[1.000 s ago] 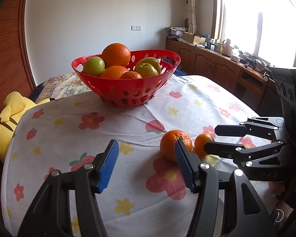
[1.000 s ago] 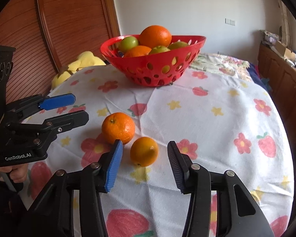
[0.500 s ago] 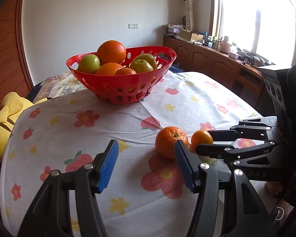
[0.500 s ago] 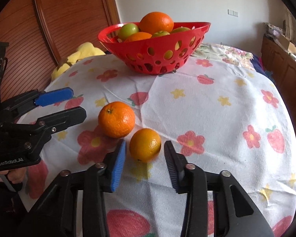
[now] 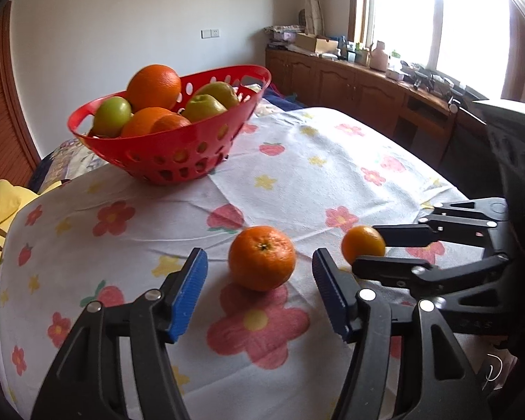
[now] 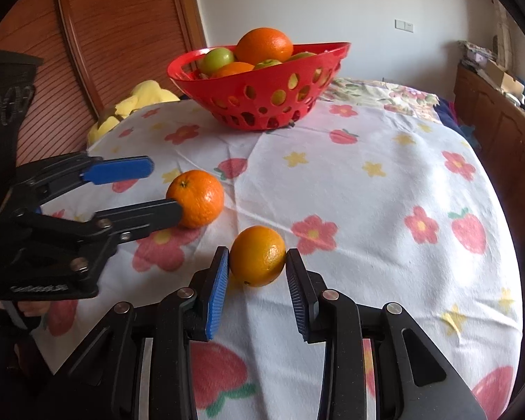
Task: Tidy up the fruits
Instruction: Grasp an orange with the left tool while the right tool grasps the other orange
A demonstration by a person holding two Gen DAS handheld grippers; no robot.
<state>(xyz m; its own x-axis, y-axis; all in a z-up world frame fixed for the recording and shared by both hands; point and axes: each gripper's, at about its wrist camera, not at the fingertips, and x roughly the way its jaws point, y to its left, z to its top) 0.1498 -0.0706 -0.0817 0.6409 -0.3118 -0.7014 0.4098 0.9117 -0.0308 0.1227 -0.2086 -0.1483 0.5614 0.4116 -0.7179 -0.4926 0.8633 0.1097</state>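
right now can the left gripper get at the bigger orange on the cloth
Probably yes. The left gripper is open with the bigger orange just ahead, centred between its pads, nothing between them. The right gripper, shut on the smaller orange, sits close beside but off that line.

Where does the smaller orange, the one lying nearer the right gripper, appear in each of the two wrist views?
Left wrist view: the smaller orange sits right of centre, between the fingers of the right gripper, beside the larger orange.
Right wrist view: it is low in the centre, clamped between the gripper's pads.
Shared landmark: the red basket of fruit at the far end of the flowered tablecloth.
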